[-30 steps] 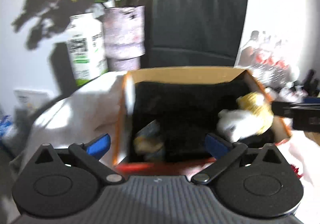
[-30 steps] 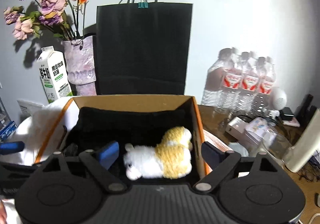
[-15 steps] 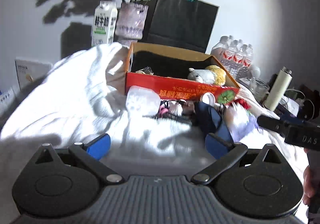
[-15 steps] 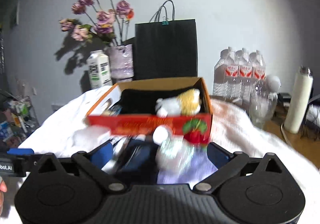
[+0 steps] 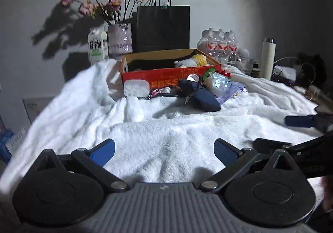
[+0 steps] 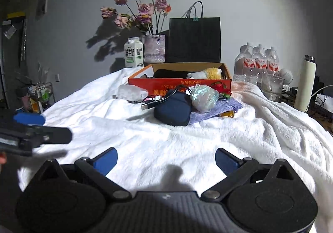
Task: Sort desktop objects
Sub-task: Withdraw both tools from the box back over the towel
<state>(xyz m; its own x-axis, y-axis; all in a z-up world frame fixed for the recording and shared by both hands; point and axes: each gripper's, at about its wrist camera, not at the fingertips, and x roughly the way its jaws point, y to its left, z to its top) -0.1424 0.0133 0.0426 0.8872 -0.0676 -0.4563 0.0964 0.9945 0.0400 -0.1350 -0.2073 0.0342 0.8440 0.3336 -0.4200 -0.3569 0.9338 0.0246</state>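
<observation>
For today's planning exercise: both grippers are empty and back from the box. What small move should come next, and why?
Probably bring the right gripper forward toward the navy pouch. Its jaws stand open with only white blanket between them. The pouch is the nearest loose item and still lies outside the box, where the plush toy already sits.

The left gripper [image 5: 164, 152] points slightly downward, jaws spread wide with nothing between them. The right gripper [image 6: 166, 157] matches it, jaws wide and empty. In the left wrist view the right gripper lies at three o'clock; a fingertip [image 6: 2, 159] shows at nine o'clock.
</observation>
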